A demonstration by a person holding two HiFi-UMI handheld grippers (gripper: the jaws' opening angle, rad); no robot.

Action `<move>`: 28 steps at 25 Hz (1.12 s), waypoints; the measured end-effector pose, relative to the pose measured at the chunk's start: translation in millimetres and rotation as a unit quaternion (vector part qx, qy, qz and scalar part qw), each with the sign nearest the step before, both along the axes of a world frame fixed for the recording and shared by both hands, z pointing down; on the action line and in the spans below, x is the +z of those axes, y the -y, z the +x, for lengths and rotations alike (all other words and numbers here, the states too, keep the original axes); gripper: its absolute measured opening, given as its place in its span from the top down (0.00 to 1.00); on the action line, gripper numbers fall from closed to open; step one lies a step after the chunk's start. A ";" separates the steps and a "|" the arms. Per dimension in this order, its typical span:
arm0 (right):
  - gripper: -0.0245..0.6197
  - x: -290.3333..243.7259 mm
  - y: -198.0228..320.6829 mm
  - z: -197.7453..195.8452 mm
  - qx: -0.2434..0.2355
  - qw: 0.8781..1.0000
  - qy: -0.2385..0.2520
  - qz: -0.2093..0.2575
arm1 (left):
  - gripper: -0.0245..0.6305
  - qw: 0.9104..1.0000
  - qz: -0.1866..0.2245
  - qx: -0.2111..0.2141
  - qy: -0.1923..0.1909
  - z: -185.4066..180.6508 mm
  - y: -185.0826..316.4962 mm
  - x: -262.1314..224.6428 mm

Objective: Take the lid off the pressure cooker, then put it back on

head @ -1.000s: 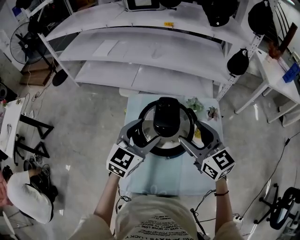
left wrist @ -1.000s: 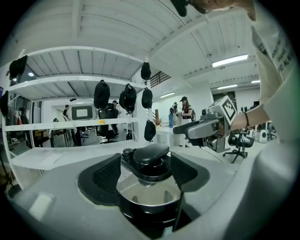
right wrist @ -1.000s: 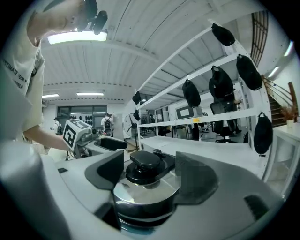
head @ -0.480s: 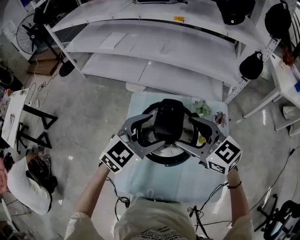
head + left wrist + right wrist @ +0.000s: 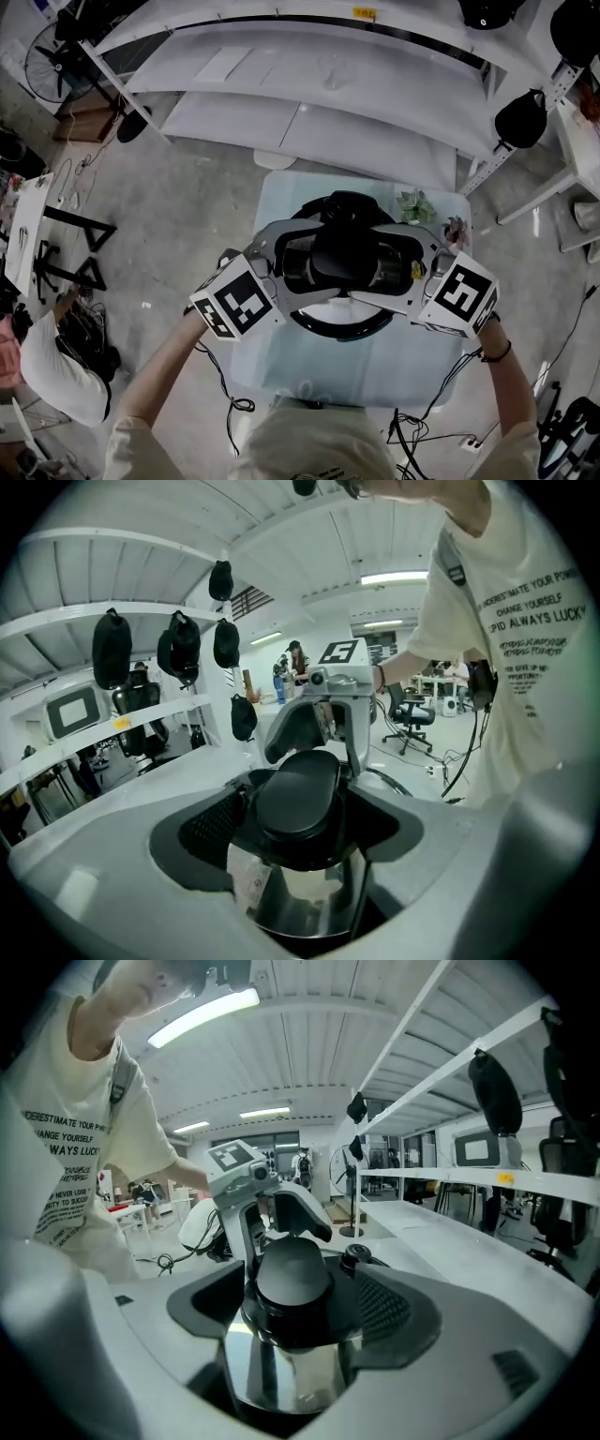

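The pressure cooker (image 5: 337,326) stands on a small pale table (image 5: 281,366). Its steel lid (image 5: 296,266) carries a big black handle (image 5: 342,253). My left gripper (image 5: 328,257) reaches in from the left and my right gripper (image 5: 362,259) from the right, and each has one finger behind the handle and one in front. In the left gripper view the handle (image 5: 295,794) sits between the wide jaws of the left gripper (image 5: 300,832). The same handle (image 5: 292,1274) sits between the still opening jaws of the right gripper (image 5: 300,1312). No pad visibly presses on it.
Two small potted plants (image 5: 412,204) stand at the table's back right corner. White curved shelving (image 5: 309,103) runs behind the table, with black bags (image 5: 521,118) hanging at the right. A person (image 5: 52,375) crouches on the floor at the left, and cables (image 5: 422,431) trail below the table.
Both grippers have closed in on the lid from either side and rolled, and their fingers now reach round the black handle. Their jaws stand a little wider.
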State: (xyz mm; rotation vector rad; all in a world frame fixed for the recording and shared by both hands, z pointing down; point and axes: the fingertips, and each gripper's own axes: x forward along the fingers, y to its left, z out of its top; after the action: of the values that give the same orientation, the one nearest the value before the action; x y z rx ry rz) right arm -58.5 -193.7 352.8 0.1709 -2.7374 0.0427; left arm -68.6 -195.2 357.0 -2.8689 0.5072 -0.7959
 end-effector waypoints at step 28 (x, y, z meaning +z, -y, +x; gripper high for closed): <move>0.53 8.3 -5.0 -13.1 -0.066 0.997 -0.039 -0.013 | 0.51 0.992 -0.034 0.122 -0.006 13.6 -3.0 8.3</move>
State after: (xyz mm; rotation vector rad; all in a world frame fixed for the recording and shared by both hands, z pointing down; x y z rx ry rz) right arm -71.6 -188.8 361.0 -0.0157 -2.6614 0.0347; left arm -55.0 -192.2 365.2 -2.9222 0.1257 -0.7671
